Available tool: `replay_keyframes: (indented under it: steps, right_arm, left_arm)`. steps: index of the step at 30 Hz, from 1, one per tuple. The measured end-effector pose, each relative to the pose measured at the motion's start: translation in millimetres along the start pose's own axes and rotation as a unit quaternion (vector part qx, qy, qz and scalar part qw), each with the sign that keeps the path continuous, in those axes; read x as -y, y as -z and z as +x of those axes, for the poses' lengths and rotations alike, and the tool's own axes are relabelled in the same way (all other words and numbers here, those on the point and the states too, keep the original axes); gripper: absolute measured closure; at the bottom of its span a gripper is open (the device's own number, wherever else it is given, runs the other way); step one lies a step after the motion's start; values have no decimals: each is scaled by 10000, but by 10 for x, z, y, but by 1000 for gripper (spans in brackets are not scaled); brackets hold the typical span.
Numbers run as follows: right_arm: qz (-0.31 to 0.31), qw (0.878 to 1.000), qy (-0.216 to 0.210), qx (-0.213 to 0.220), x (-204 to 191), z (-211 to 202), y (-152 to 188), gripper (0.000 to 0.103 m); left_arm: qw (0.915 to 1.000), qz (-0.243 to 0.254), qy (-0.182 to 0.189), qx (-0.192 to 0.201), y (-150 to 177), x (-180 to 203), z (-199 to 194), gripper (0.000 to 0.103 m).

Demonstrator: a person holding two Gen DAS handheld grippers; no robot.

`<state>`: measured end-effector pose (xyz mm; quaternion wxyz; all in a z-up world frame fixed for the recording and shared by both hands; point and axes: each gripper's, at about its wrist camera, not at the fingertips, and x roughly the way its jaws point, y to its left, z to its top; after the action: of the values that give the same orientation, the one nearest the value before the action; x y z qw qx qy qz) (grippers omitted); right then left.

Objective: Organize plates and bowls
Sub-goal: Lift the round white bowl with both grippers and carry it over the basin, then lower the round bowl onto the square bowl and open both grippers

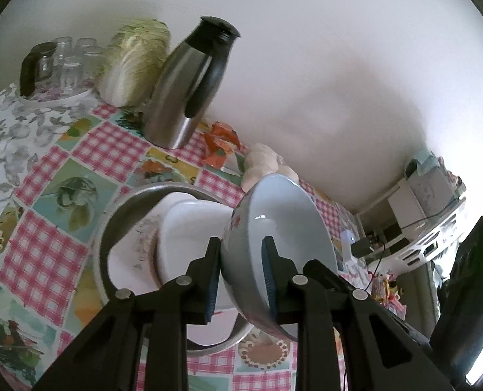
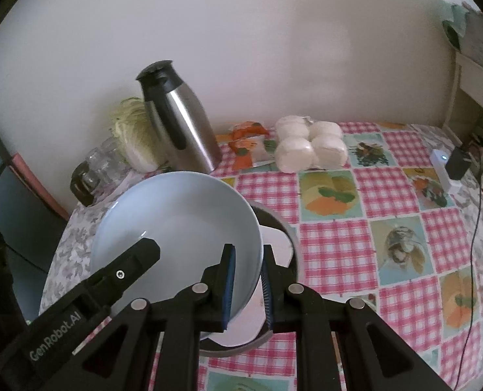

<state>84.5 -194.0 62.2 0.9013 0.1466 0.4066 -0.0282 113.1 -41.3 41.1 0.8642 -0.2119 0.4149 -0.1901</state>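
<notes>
A light blue bowl (image 1: 283, 215) hangs tilted above a metal basin (image 1: 127, 202), held by both grippers. My left gripper (image 1: 240, 241) is shut on the bowl's wall, one pad outside and one inside. In the right wrist view the bowl (image 2: 176, 221) faces up, and my right gripper (image 2: 248, 250) is shut on its near rim. A black finger of the left gripper (image 2: 143, 254) reaches into the bowl from the lower left. White dishes (image 1: 192, 228) lie stacked in the basin (image 2: 288, 231), partly hidden under the bowl.
On the checked tablecloth stand a steel thermos jug (image 2: 179, 123), a cabbage (image 2: 133, 137) and glasses (image 2: 104, 159) at the back left. An orange packet (image 2: 246, 140) and bagged white buns (image 2: 309, 145) lie by the wall. A white charger with a cable (image 2: 443, 169) is at the right.
</notes>
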Motion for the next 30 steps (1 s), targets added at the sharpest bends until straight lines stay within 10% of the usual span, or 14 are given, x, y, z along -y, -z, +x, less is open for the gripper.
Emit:
replay_keyframes:
  steps: [30]
  right_arm:
    - [-90,9999,144,31,-130,309,16,86]
  left_arm:
    - [9993,292,-153,-177,-113,-194,213,76]
